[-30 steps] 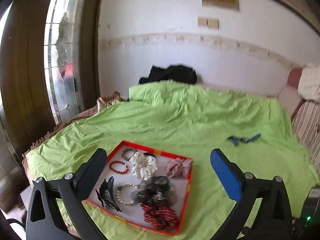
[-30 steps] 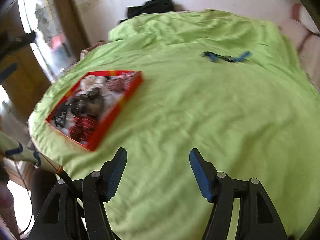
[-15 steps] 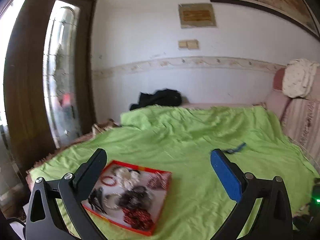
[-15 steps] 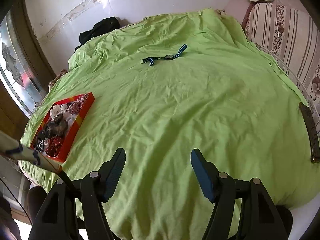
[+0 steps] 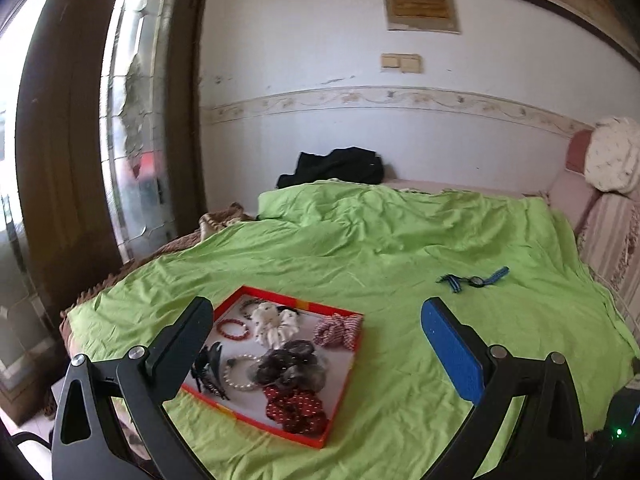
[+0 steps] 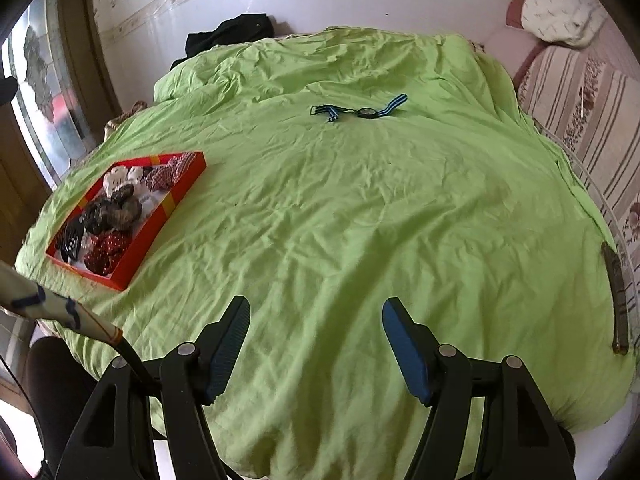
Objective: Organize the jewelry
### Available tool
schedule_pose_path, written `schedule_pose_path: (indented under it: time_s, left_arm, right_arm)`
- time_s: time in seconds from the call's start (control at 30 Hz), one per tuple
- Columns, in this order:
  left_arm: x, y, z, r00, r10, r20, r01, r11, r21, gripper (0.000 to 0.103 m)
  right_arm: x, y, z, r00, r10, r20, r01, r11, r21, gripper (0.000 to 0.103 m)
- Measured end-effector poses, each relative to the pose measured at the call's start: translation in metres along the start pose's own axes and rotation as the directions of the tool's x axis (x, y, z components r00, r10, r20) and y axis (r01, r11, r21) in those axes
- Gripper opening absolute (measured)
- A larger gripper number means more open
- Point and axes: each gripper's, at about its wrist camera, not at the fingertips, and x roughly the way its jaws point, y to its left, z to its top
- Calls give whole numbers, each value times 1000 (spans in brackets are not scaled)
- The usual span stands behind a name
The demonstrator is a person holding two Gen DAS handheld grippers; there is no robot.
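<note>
Jaws on both grippers stand wide with nothing between them. The left gripper (image 5: 316,328) hangs over the near left part of the bed, its black finger (image 5: 182,344) crossing the near left corner of the shallow red cardboard tray (image 5: 344,384). The right gripper (image 6: 316,328) hangs over bare sheet, well apart from everything.

Only the left wrist view looks down into the tray: a red bead bracelet (image 5: 234,329), a white pearl bracelet (image 5: 236,372), a black hair claw (image 5: 210,368), a white fabric scrunchie (image 5: 276,322), a red-and-white checked scrunchie (image 5: 338,330), a dark sheer scrunchie (image 5: 290,368) and a red dotted scrunchie (image 5: 296,410). Only the right wrist view shows a dark flat strip (image 6: 616,300) at the bed's right edge and a patterned sleeve (image 6: 52,308) at lower left.

A blue striped fabric-strap wristwatch (image 6: 360,111) lies alone on the far middle of the bed, well apart from the tray.

The crumpled lime-green sheet (image 6: 360,220) covers the bed. A black garment (image 5: 336,166) lies against the white wall (image 5: 320,60), a dark wooden door with patterned glass (image 5: 132,120) stands at left, and a striped sofa (image 6: 580,92) with a white cushion (image 6: 560,16) runs along the right.
</note>
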Motion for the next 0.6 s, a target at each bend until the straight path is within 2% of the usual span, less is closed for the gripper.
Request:
schedule_pose_path:
  time_s: [0.2, 0.33, 0.43, 0.6]
  left_arm:
    - [3, 24, -2, 999, 25, -20, -26, 998, -55, 103]
    - [4, 36, -9, 998, 37, -57, -40, 998, -48, 103]
    - [2, 48, -13, 994, 84, -74, -86, 996, -30, 103]
    - [8, 71, -32, 974, 174, -144, -174, 985, 13, 103]
  right_arm:
    - [-2, 10, 4, 1000, -5, -4, 5, 1000, -15, 75]
    - [-1, 24, 10, 1000, 15, -19, -15, 999, -29, 75]
    - [4, 40, 15, 998, 45, -40, -47, 998, -46, 75]
    - [13, 69, 22, 995, 77, -56, -81, 994, -79, 75]
